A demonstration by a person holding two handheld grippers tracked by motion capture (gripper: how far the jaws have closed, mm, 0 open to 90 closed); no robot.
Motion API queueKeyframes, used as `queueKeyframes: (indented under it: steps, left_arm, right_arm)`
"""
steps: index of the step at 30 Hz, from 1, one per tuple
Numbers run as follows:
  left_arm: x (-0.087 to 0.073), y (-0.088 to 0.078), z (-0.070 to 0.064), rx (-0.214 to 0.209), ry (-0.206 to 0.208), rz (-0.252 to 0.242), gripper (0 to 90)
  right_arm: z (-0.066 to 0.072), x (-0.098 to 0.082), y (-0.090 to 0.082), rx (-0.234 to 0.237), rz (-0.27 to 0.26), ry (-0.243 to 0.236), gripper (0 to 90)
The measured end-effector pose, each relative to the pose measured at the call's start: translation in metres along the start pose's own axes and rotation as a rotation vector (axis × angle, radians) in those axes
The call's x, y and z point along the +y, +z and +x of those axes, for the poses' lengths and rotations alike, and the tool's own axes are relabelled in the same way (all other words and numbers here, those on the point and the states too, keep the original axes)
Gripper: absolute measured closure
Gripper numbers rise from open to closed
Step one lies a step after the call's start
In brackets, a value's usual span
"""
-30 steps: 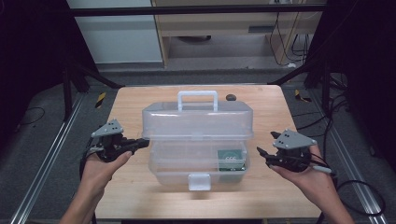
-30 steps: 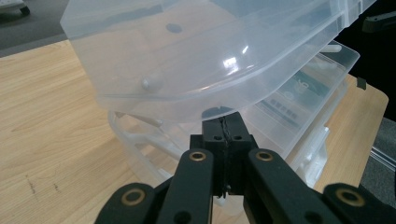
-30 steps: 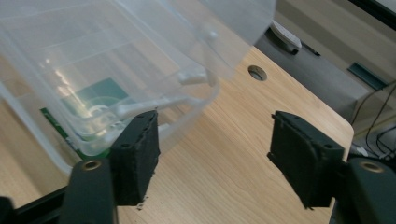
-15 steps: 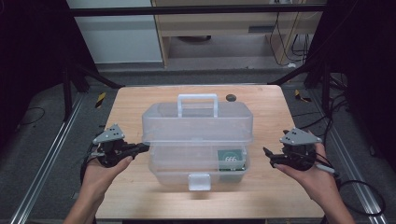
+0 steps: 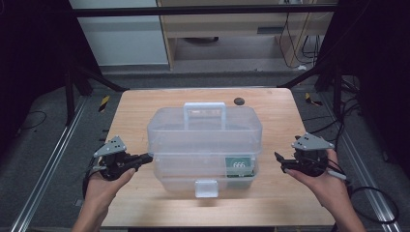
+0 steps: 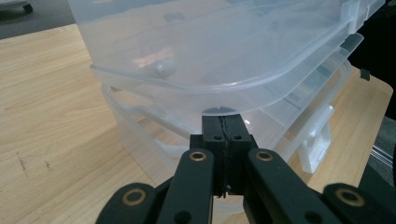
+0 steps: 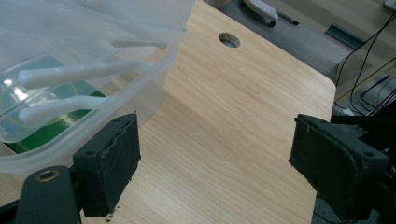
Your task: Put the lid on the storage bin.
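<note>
The clear plastic toolbox is set on the wooden table between the two tongs. The left gripper, its jaws pressed together on nothing, is held at the box's side wall, just under the lid's overhanging rim. The right gripper, its jaws spread wide, is held apart from the opposite side. If the box is pushed from the left alone, it could be slid or tipped toward the right gripper, since nothing is braced there.

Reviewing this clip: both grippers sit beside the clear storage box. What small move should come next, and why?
Probably bring the right gripper in to the clear box: its jaws have just opened with nothing between them, apart from the box's right side, while the shut left gripper already sits at the left edge.
</note>
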State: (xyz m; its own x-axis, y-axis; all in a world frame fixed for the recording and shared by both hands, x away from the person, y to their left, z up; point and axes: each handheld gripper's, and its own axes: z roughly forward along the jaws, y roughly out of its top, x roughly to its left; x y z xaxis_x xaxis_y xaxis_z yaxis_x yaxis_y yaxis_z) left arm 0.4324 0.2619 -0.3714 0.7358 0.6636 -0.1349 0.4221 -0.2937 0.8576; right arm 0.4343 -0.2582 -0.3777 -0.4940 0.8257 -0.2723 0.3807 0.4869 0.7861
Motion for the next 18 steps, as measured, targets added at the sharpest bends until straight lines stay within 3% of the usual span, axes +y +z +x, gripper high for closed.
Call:
queueKeyframes:
  steps: [18]
  left_arm:
    - [-0.022, 0.007, -0.001, 0.003, 0.001, 0.016, 90.0]
  right_arm:
    - [-0.003, -0.021, 0.012, -0.009, 0.008, 0.059, 15.5]
